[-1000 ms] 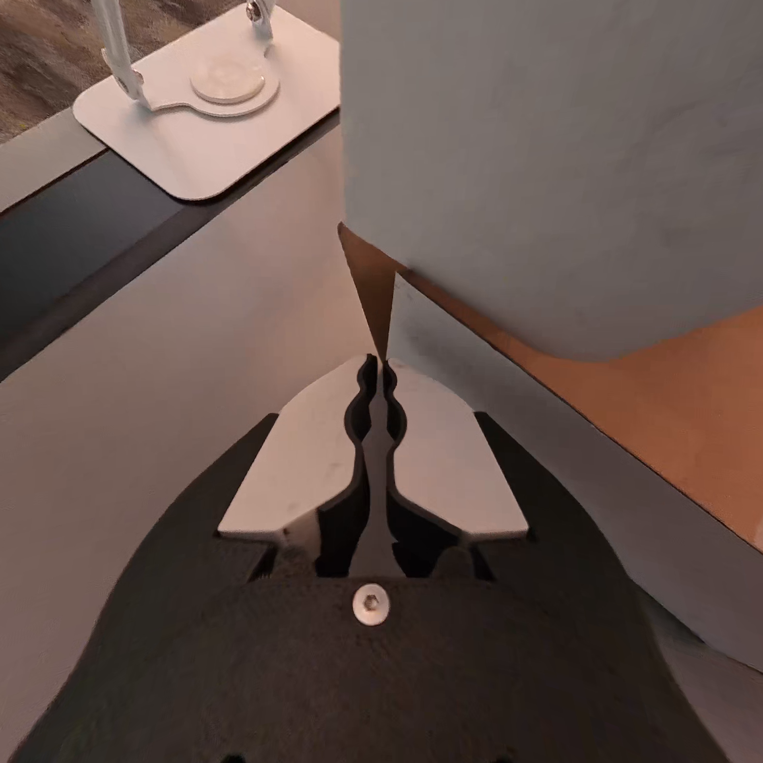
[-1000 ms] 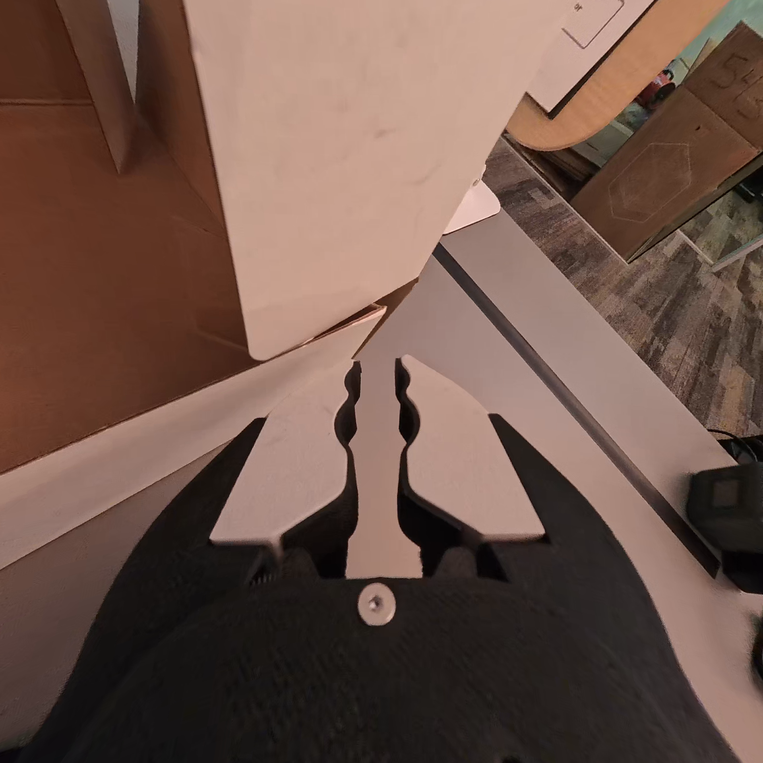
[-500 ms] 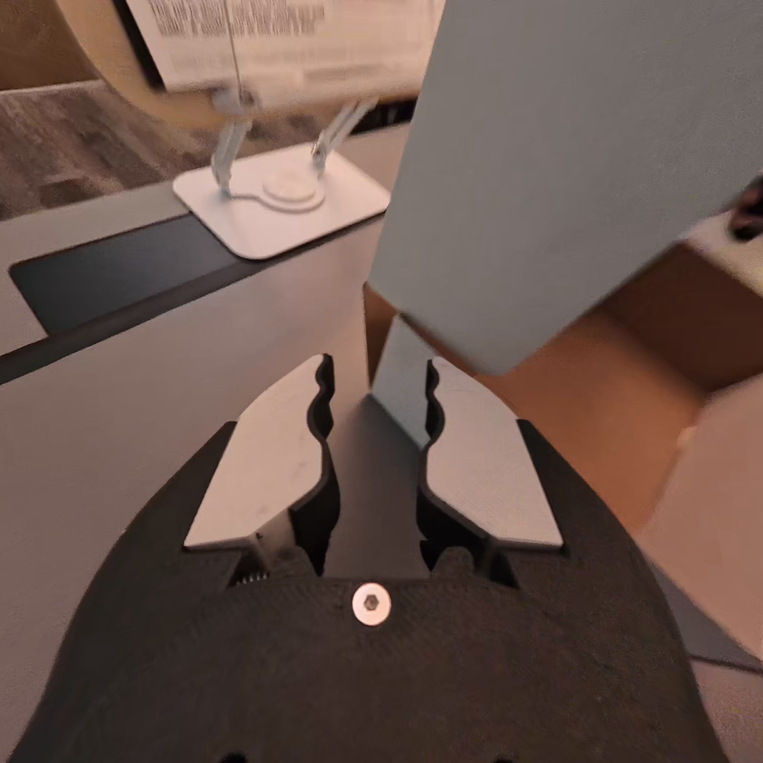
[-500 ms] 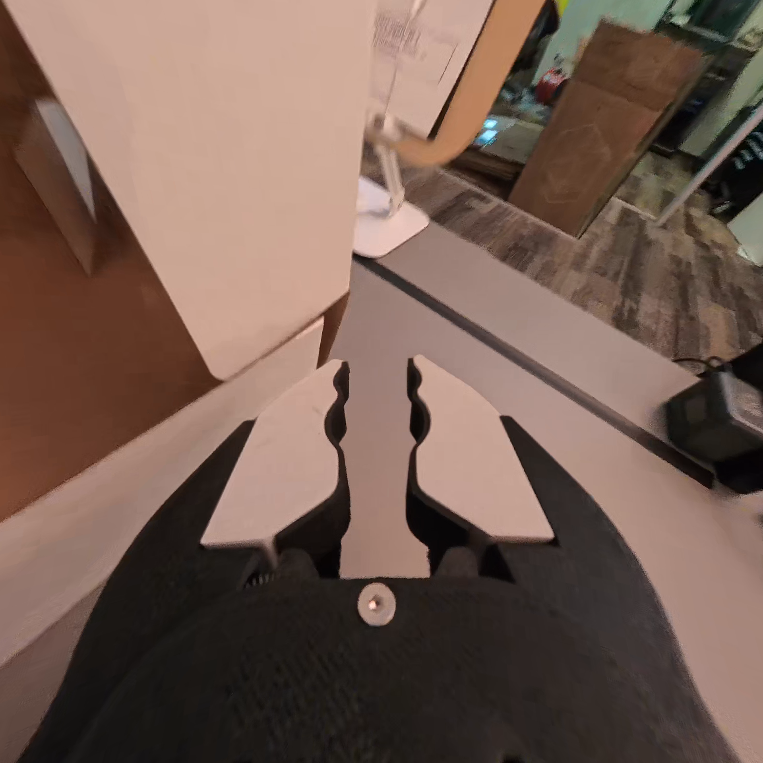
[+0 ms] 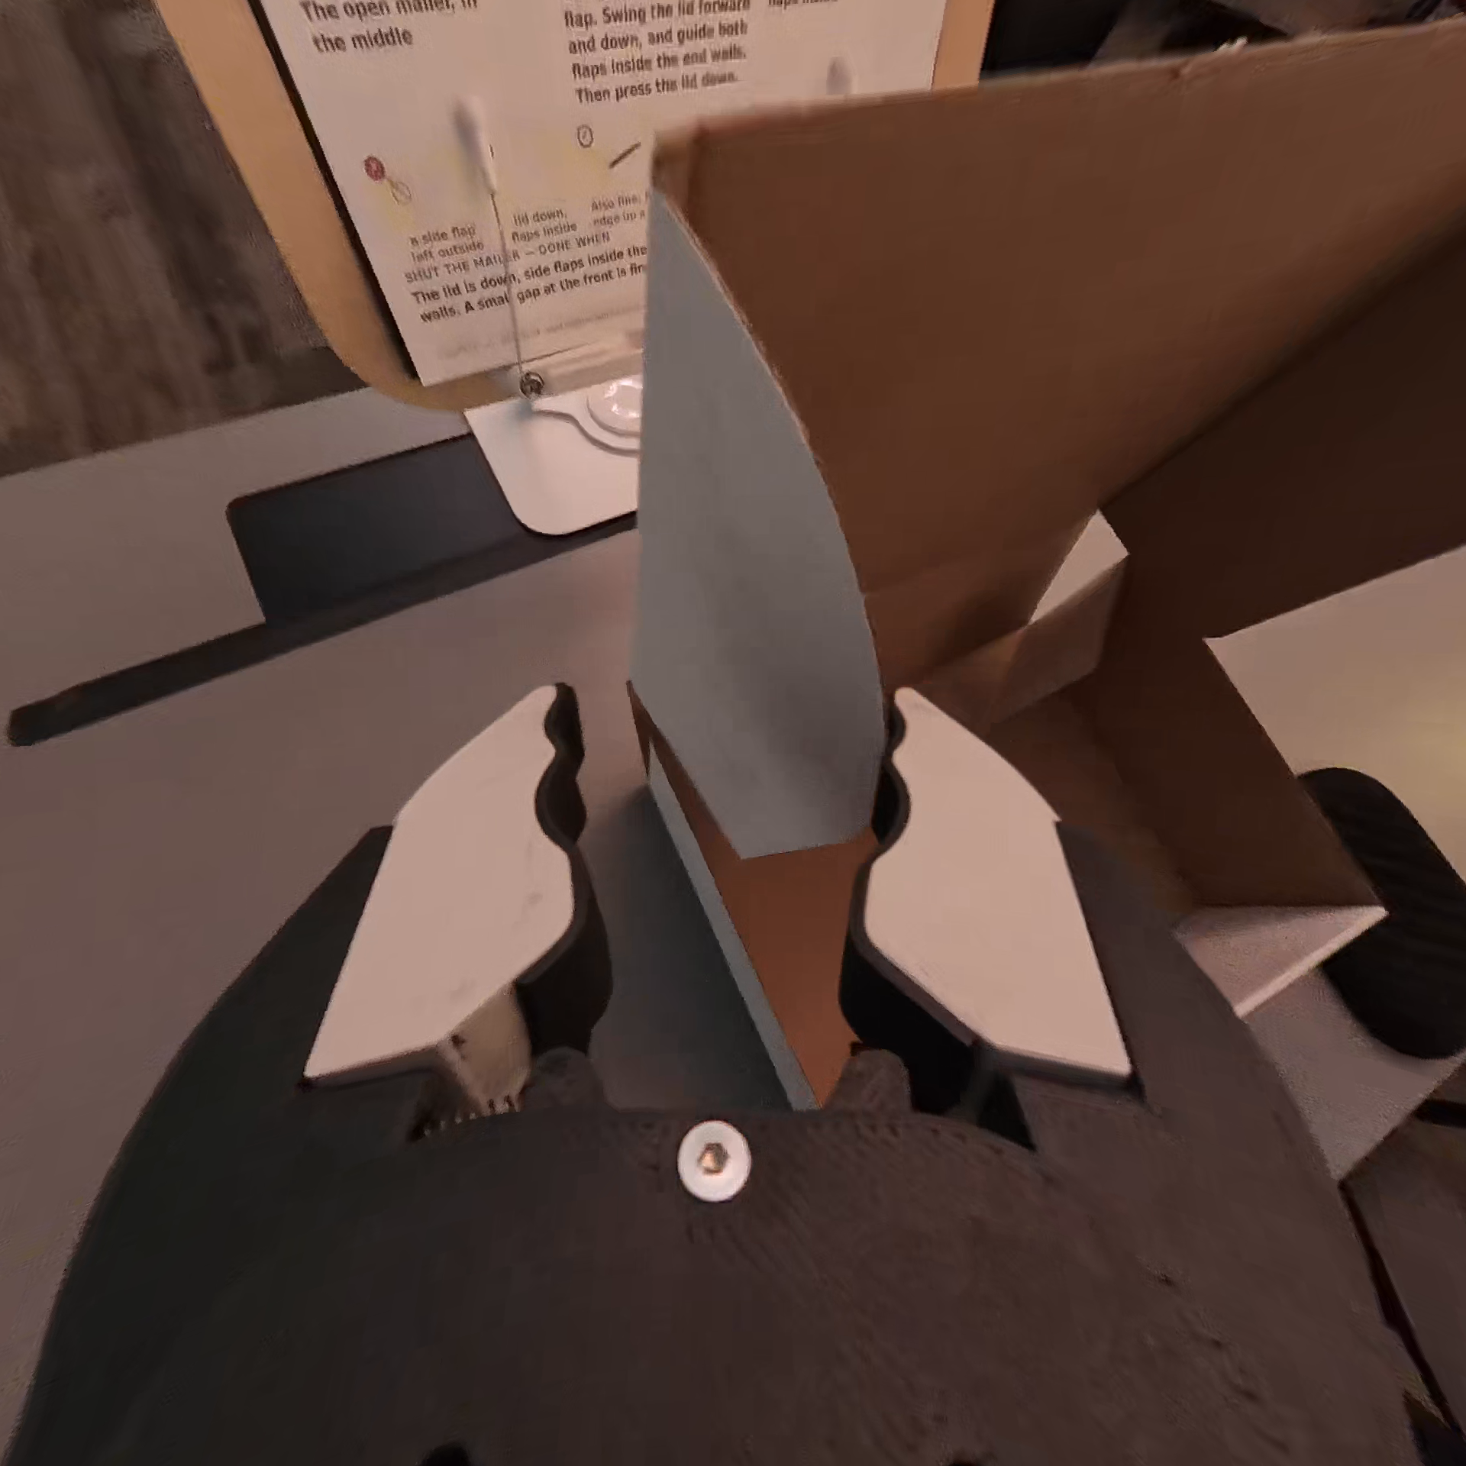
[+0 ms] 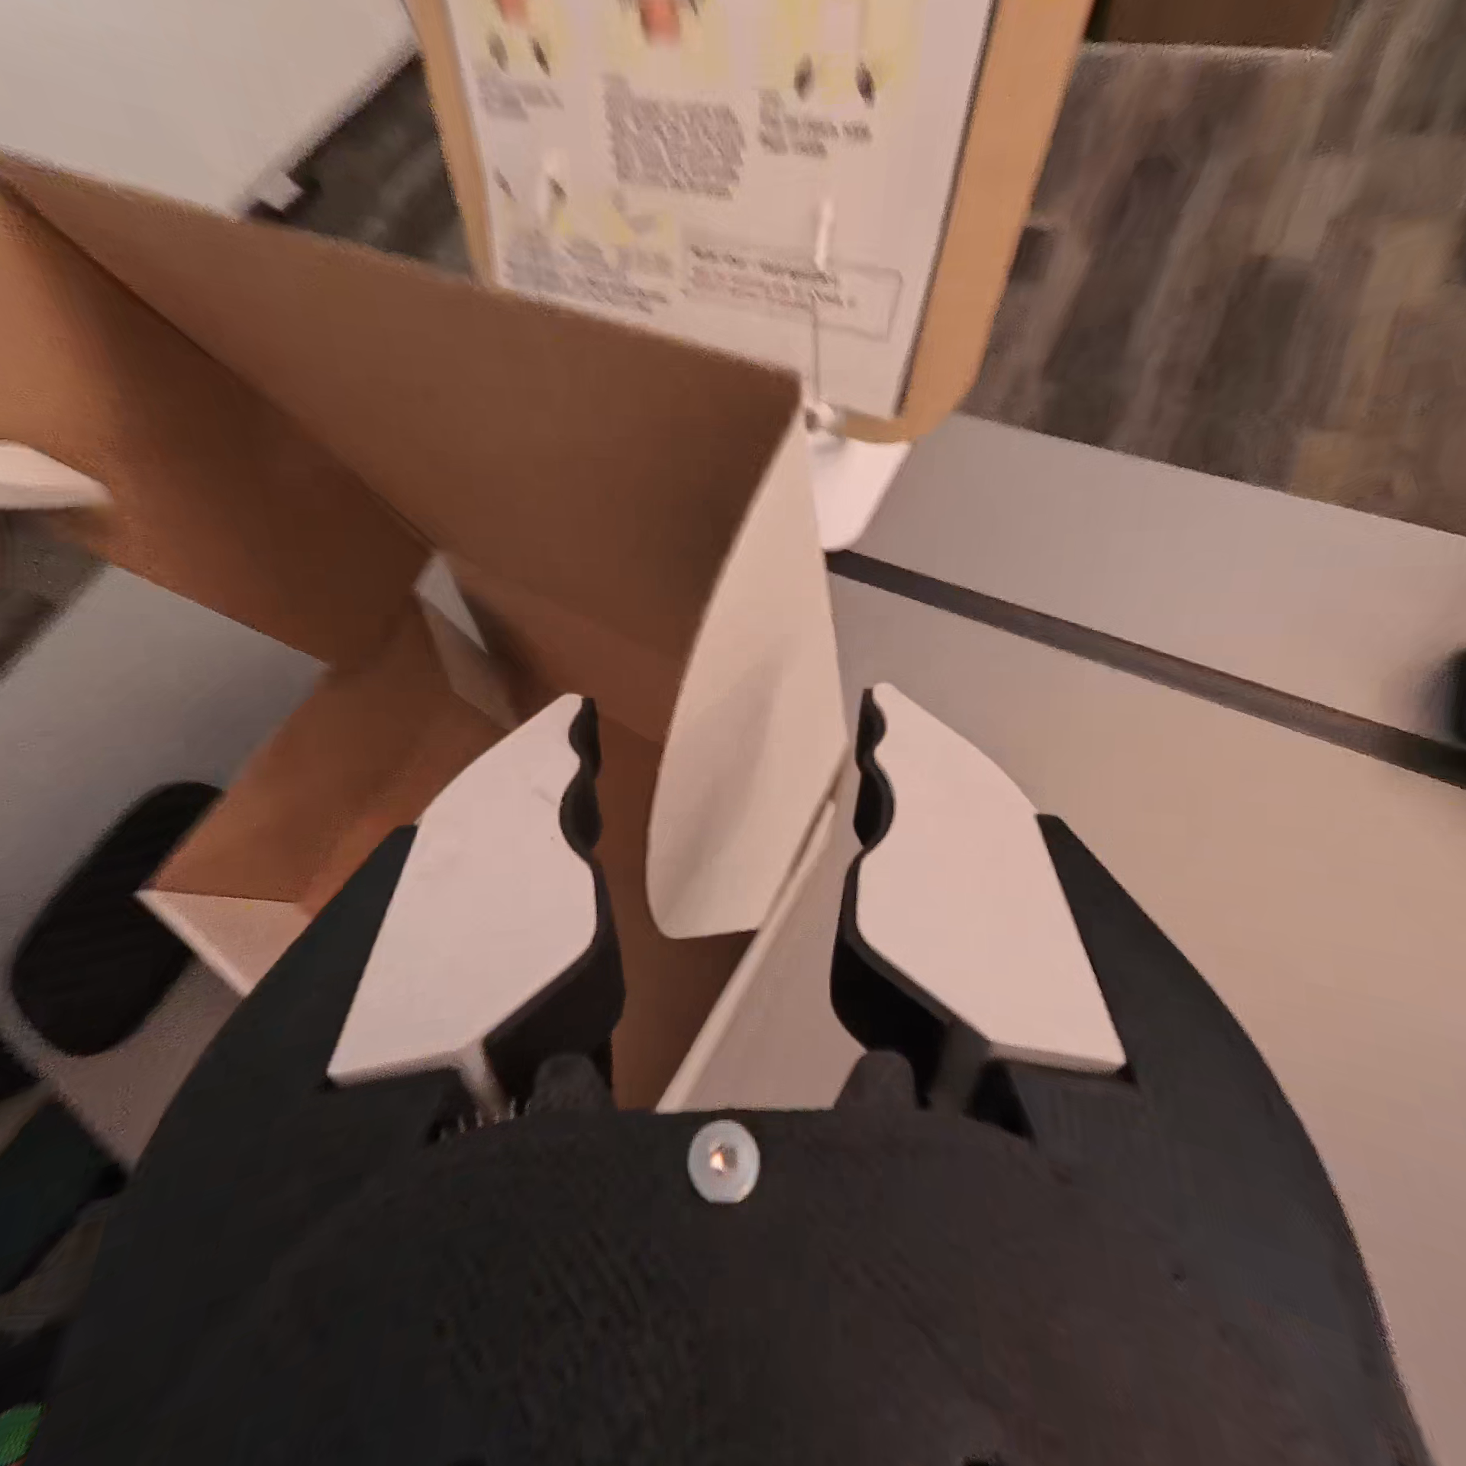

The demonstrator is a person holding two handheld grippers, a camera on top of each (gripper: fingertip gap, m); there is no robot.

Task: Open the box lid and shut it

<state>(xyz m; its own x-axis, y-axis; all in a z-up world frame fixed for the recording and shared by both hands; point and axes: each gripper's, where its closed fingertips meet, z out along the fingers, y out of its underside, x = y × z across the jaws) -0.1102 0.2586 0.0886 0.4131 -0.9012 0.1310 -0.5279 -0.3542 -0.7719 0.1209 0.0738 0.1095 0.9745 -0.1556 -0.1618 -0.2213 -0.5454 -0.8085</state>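
The box stands open on the grey table, white outside and brown inside. Its lid (image 5: pixel 1071 357) is raised and tilted, brown side towards me. My left gripper (image 5: pixel 730 692) is open and straddles the lid's left side flap (image 5: pixel 754 555) and the box's end wall (image 5: pixel 738 976). The flap lies against the right pad (image 5: pixel 892 761), with a gap to the left pad. My right gripper (image 6: pixel 728 696) is open around the lid's (image 6: pixel 476 444) right side flap (image 6: pixel 754 777), above the end wall (image 6: pixel 761 992). Neither pad presses on that flap.
A printed sheet on a white stand (image 5: pixel 555 468) is behind the box, also in the right wrist view (image 6: pixel 714 159). A dark strip (image 5: pixel 357 539) crosses the table (image 5: pixel 198 793). A black rounded shape (image 5: pixel 1388 912) lies past the box's far side.
Both grippers opened wide; the left was almost shut a second ago. Both tipped upward and moved in, so the lid's side flaps now stand between the fingers. The lid has swung.
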